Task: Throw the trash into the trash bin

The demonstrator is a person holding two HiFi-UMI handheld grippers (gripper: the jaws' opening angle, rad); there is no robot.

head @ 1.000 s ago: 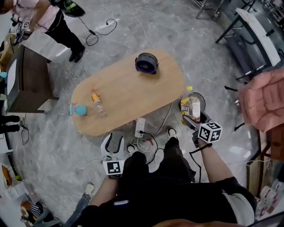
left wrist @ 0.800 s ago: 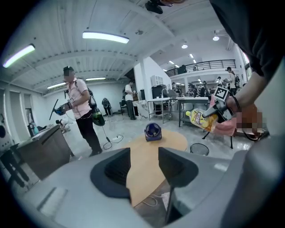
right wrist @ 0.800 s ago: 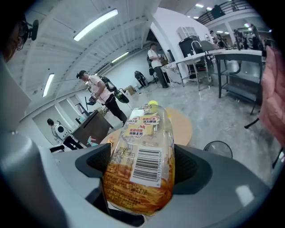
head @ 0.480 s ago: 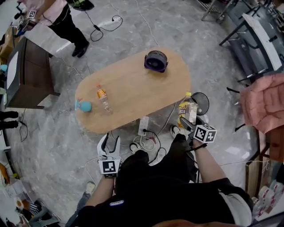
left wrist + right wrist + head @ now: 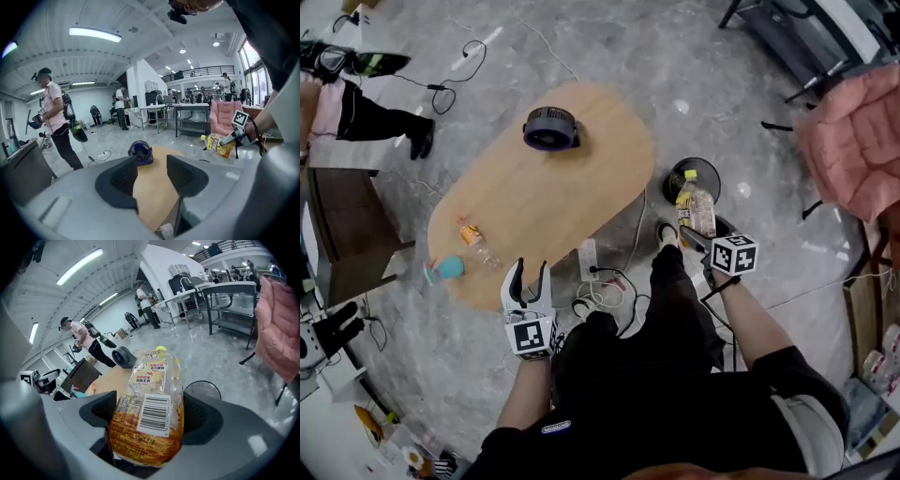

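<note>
Your right gripper (image 5: 701, 246) clamps bottle (image 5: 695, 208), now lowered toward trash bin (image 5: 671, 180) off table's (image 5: 591, 159) right edge; drop likely next. Your left gripper (image 5: 526, 281), jaws apart, empty, now at near edge.

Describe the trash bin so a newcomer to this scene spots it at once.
Find the oval wooden table; on the grey floor off its right end stands the trash bin, just beyond the yellow-capped bottle in the right gripper. It is round, black and open-topped, unlike the round dark fan, which sits on the tabletop.
</note>
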